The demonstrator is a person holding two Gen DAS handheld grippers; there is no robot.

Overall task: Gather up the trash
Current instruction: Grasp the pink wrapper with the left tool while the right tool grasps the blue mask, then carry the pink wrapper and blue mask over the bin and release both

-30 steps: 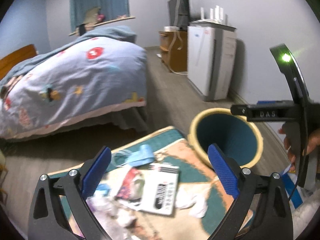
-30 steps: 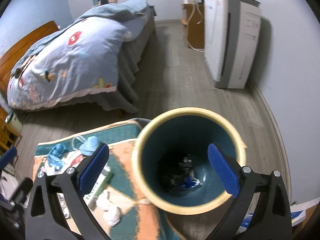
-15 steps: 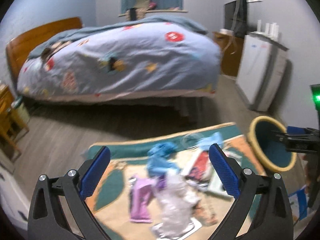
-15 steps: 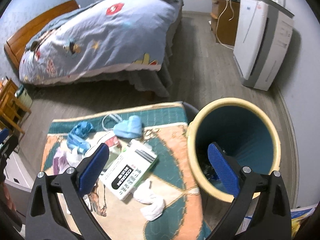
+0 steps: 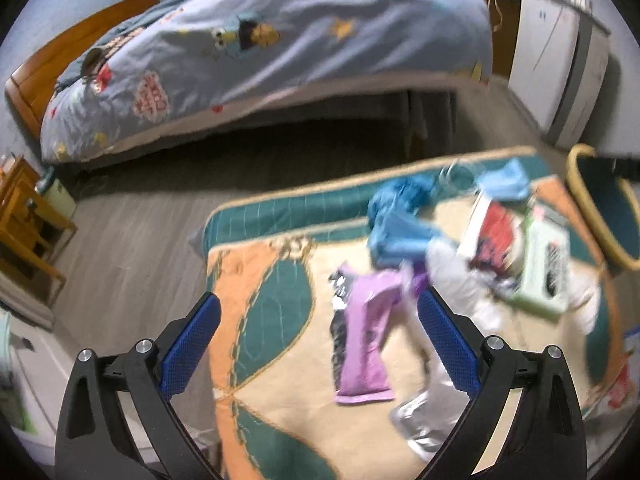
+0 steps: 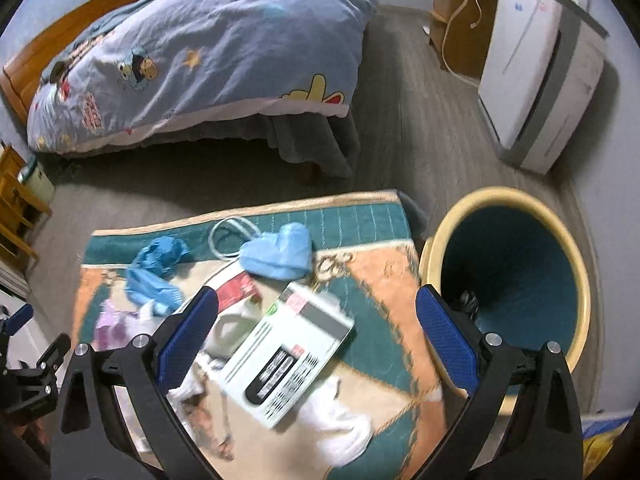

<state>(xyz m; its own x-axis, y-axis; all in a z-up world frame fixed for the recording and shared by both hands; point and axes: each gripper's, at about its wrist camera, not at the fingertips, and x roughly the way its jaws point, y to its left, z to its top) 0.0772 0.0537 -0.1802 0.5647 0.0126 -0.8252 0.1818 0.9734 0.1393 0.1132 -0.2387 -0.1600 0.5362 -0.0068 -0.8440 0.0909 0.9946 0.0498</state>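
Trash lies scattered on a patterned rug (image 5: 272,280). In the left wrist view my left gripper (image 5: 318,336) is open and empty above a purple wrapper (image 5: 366,336), beside a clear plastic bag (image 5: 452,280) and blue crumpled gloves (image 5: 396,220). In the right wrist view my right gripper (image 6: 318,336) is open and empty above a white printed box (image 6: 288,354), with a blue face mask (image 6: 278,252), blue gloves (image 6: 154,272) and white tissue (image 6: 340,424) around it. The yellow-rimmed teal trash bin (image 6: 508,276) stands off the rug's right edge; it also shows in the left wrist view (image 5: 600,208).
A bed with a blue cartoon quilt (image 6: 200,52) fills the far side. A white appliance (image 6: 540,80) stands by the right wall, a wooden cabinet (image 6: 460,36) behind it. A wooden stool (image 5: 24,232) is at the left. Grey wood floor (image 6: 412,120) lies between bed and rug.
Both grippers swung left, away from the bin and over the rug. The left view now centres on the purple wrapper; the right view moved from the bin's opening to the white box.
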